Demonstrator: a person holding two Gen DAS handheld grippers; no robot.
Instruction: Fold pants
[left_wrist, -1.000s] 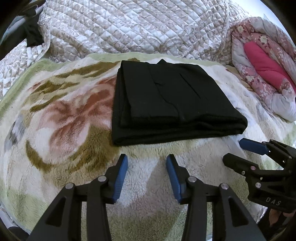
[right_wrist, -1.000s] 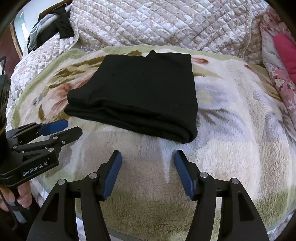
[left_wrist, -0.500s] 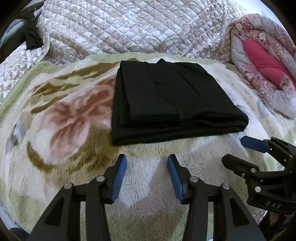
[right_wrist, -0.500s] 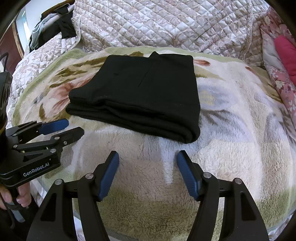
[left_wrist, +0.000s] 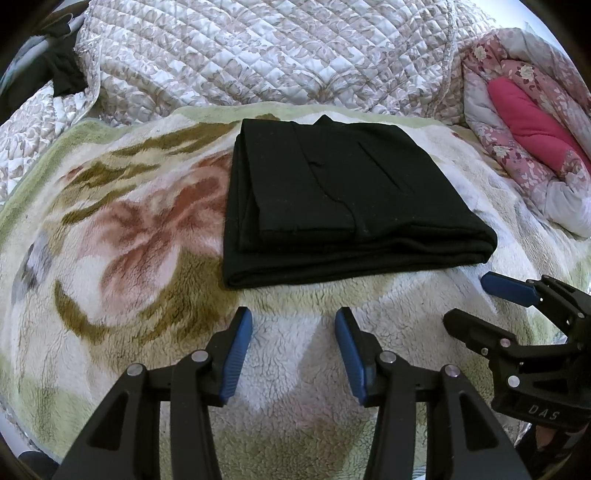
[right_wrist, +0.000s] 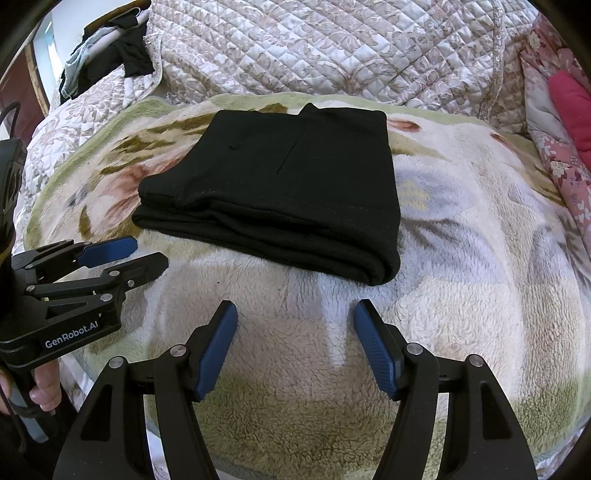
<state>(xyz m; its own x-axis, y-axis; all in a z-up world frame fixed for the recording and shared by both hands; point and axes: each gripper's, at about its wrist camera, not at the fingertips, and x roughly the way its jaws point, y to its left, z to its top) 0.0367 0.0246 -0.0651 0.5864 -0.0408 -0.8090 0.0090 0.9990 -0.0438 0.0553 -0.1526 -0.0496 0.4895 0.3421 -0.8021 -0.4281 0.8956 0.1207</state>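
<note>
The black pants (left_wrist: 343, 199) lie folded into a thick, flat rectangle on the middle of the fleece blanket (left_wrist: 122, 258), its stacked layers showing along the near edge and the left side. The bundle is somewhat wider than deep, its long axis running left to right across the bed, and a small peak of cloth sticks out at the far edge. The blanket is cream with large brown and pink flowers; past it lies a quilted beige bedspread (left_wrist: 258, 55), with a rolled pink floral quilt (left_wrist: 524, 125) at the far right and dark clothes (right_wrist: 122, 48) heaped at the far left. The left gripper (left_wrist: 293, 332) and the right gripper (right_wrist: 295, 325) hover just short of the near edge, both with jaws apart and nothing between them, not touching the pants. Compared with a second ago, the pants lie the same, and each gripper's fingers stand slightly wider.
</note>
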